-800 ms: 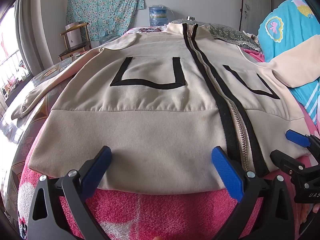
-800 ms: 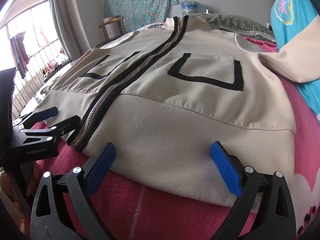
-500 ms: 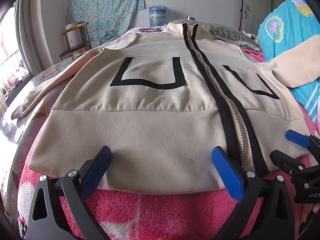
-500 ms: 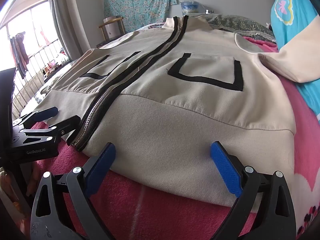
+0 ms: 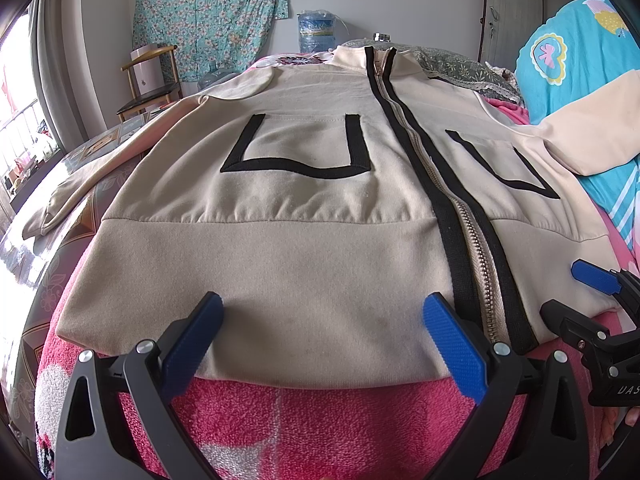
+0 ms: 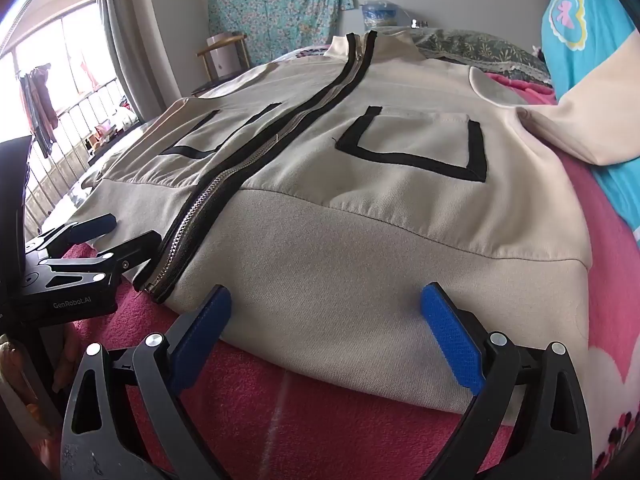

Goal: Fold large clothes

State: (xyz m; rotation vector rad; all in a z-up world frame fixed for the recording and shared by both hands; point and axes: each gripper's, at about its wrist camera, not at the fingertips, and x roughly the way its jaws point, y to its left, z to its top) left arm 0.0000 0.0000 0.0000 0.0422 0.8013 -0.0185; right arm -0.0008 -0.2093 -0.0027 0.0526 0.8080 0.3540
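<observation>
A large cream zip-up jacket (image 5: 320, 208) with black trim and two black-edged pockets lies flat, front up, on a pink fleece blanket (image 5: 312, 424); it also shows in the right wrist view (image 6: 400, 216). My left gripper (image 5: 324, 328) is open and empty, its blue pads over the hem left of the zipper (image 5: 480, 264). My right gripper (image 6: 326, 322) is open and empty over the hem right of the zipper (image 6: 192, 236). Each gripper shows in the other's view: the right one (image 5: 576, 296), the left one (image 6: 116, 232).
The jacket's right sleeve (image 5: 592, 128) drapes onto a blue cartoon quilt (image 5: 568, 52). The left sleeve (image 5: 80, 184) hangs toward the bed's left edge. A wooden chair (image 5: 148, 84), a water jug (image 5: 316, 32) and a grey pillow (image 6: 480, 52) stand beyond the collar.
</observation>
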